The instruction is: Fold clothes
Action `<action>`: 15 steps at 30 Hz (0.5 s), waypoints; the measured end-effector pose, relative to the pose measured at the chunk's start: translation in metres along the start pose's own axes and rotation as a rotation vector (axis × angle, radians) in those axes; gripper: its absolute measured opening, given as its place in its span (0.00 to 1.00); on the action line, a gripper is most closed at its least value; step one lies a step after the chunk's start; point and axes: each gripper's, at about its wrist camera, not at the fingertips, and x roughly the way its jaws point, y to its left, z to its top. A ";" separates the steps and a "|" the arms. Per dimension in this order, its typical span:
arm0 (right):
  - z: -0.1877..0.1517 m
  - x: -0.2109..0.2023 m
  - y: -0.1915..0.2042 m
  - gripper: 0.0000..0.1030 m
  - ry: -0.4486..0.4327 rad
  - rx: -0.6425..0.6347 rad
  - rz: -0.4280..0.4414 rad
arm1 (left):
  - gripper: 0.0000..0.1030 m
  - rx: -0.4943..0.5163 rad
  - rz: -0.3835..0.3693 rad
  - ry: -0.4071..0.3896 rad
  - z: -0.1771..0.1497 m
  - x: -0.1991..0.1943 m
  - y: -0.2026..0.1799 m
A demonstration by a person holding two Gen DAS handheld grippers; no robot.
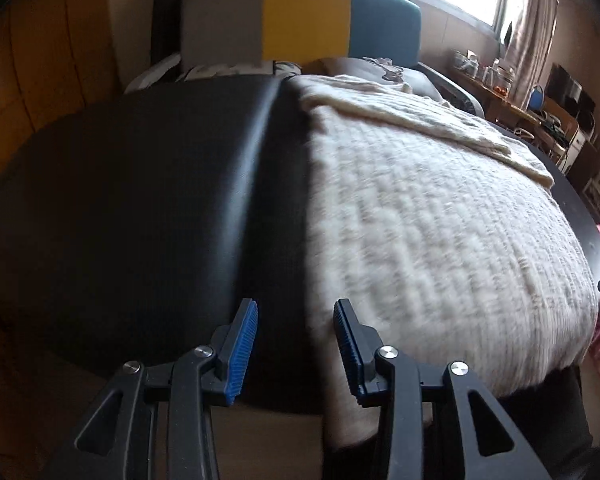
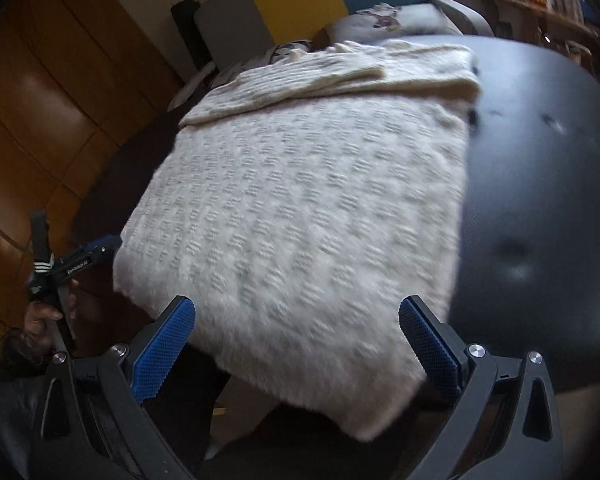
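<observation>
Right gripper (image 2: 296,344): jaws spread wide, holding nothing, centred on the near hem of the cream waffle-knit sweater (image 2: 300,208).
I read the sweater's long axis as running straight ahead of my fingers across the dark round table (image 2: 540,200), a sleeve folded over its far end. My left gripper (image 1: 296,344), partly spread and unladen, straddles the sweater's left edge; both sit equally near.

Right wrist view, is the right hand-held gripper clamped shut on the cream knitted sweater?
No, the right hand-held gripper has its blue-padded fingers spread wide apart over the near edge of the cream knitted sweater, pinching nothing.
</observation>
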 end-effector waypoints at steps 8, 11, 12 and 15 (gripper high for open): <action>-0.018 -0.017 -0.039 1.00 -0.009 0.118 0.016 | 0.39 0.025 -0.110 0.005 -0.013 -0.002 0.010; -0.017 -0.015 -0.042 1.00 -0.011 0.125 0.017 | 0.39 0.003 -0.115 0.004 -0.012 0.000 0.015; -0.017 -0.015 -0.043 1.00 -0.011 0.127 0.017 | 0.39 -0.014 -0.138 0.008 -0.012 0.001 0.018; -0.016 -0.012 -0.046 1.00 -0.013 0.133 0.019 | 0.39 -0.055 -0.199 0.012 -0.011 0.003 0.024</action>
